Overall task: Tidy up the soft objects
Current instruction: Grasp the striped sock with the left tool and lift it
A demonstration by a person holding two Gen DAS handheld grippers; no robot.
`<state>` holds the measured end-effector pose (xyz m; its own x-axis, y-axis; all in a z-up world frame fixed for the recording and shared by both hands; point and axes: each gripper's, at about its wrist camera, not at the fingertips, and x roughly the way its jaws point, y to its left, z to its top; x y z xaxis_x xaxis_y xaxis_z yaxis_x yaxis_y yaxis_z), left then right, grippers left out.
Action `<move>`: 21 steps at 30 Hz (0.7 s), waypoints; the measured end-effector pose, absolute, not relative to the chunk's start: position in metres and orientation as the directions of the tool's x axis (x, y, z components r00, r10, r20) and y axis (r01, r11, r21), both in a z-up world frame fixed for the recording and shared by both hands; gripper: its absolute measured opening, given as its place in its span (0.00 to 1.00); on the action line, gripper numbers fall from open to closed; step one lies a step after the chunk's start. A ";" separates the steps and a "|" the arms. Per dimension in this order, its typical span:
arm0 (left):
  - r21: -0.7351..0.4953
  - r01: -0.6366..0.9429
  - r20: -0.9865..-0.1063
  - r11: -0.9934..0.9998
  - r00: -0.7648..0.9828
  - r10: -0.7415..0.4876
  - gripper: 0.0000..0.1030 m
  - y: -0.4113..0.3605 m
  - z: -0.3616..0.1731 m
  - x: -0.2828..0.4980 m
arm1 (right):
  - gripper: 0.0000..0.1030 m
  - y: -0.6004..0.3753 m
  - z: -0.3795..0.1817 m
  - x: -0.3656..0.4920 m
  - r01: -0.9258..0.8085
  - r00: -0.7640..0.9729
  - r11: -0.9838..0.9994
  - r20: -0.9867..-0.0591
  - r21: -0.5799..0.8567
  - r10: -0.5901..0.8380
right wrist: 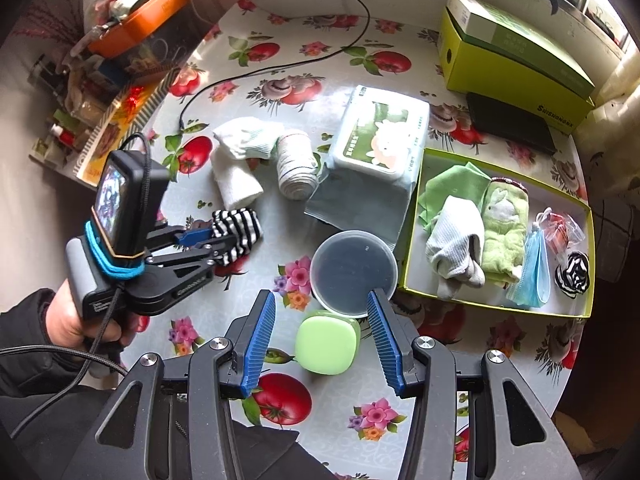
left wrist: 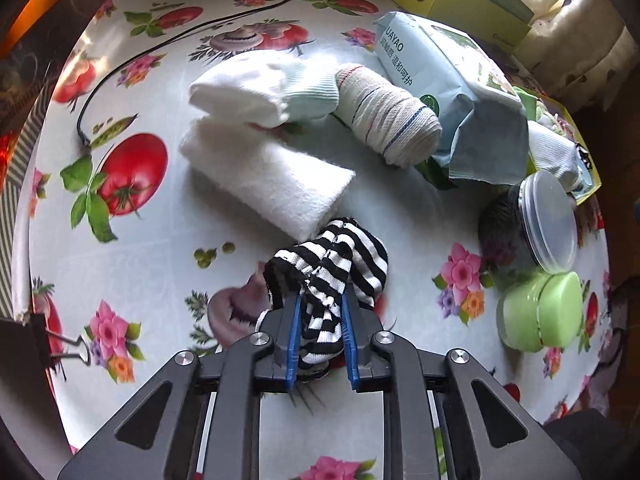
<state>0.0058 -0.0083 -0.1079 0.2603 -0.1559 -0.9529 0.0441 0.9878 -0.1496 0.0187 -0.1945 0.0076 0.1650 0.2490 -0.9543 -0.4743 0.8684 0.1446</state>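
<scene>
Black-and-white striped knit sock (left wrist: 332, 268): pinched between left gripper (left wrist: 320, 300) jaws; lift clear before carrying; right gripper (right wrist: 322, 312) jaws half-open, empty, above green square-lidded jar (right wrist: 326, 344).

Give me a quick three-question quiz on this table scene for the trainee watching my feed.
1. True or false: the left gripper has its jaws closed on the striped sock.
2. What lies straight below the right gripper?
A. wipes pack
B. green soap case
C. face mask
3. Which matching item already sits in the yellow-green box?

Key:
1. True
2. B
3. A second rolled striped sock, at the right end of the box.
</scene>
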 end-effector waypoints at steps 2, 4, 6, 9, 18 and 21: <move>-0.176 0.032 -0.947 0.984 0.267 -0.178 0.18 0.001 -0.105 -0.001 | 0.46 -0.191 0.008 0.018 -0.480 0.162 0.866 -0.956 0.140 0.244; -0.189 0.010 -0.944 0.982 0.273 -0.184 0.18 0.013 -0.103 -0.008 | 0.46 -0.187 0.007 0.019 -0.486 0.157 0.863 -0.958 0.137 0.240; -0.205 -0.015 -0.941 0.979 0.279 -0.193 0.17 0.024 -0.100 -0.013 | 0.46 -0.183 0.006 0.020 -0.493 0.151 0.859 -0.960 0.135 0.237; -0.218 -0.055 -0.935 0.974 0.299 -0.192 0.17 0.037 -0.095 -0.018 | 0.46 -0.175 0.004 0.021 -0.508 0.141 0.851 -0.961 0.135 0.236; -0.285 -0.130 -0.917 0.950 0.326 -0.231 0.31 0.069 -0.093 -0.015 | 0.46 -0.152 0.002 0.026 -0.548 0.123 0.826 -0.964 0.134 0.238; -0.264 -0.141 -0.923 0.954 0.324 -0.208 0.41 0.070 -0.097 -0.013 | 0.46 -0.148 0.002 0.029 -0.553 0.123 0.823 -0.964 0.131 0.236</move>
<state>-0.0131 0.0701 -0.0968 0.3238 -0.2077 -0.9231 -0.1414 0.9540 -0.2642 0.0294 -0.1476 0.0019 0.1228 0.2358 -0.9640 -0.5527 0.8231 0.1309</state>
